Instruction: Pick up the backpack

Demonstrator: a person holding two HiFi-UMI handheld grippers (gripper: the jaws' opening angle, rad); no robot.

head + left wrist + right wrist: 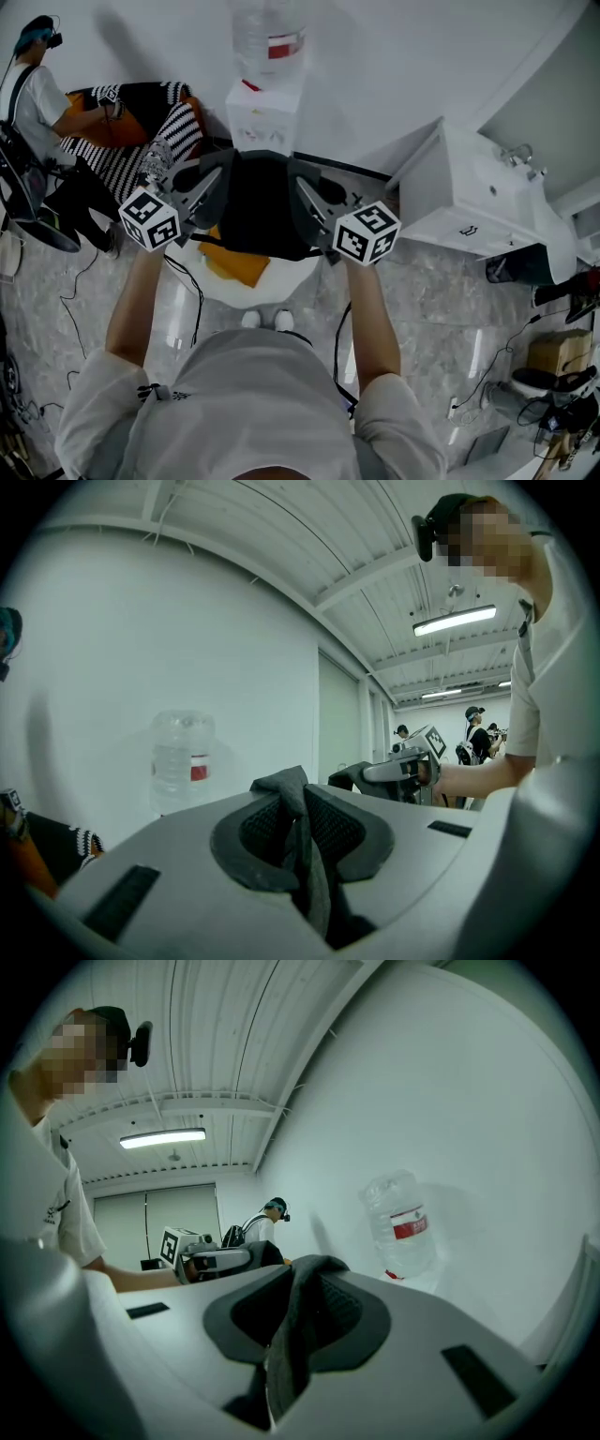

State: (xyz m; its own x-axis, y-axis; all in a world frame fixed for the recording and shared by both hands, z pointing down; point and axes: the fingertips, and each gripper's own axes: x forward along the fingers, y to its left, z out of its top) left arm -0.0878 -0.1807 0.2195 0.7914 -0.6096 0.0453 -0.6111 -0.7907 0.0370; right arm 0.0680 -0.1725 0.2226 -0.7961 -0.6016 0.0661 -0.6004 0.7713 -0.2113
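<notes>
Backpack hangs between left gripper and right gripper. Behind it, dispenser at the wall, bottle on top. Sink unit to the right, seated person far left.

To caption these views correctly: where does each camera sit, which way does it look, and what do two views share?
Head view: on the person's head, looking steeply down at the backpack between left gripper and right gripper; both forearms show.
Left gripper view: on the left gripper, looking along jaws clamped on backpack fabric; right gripper and the person's torso show beyond.
Right gripper view: mirrored, jaws clamped on fabric; left gripper shows beyond.
Shared: both gripper views show the water bottle.
</notes>
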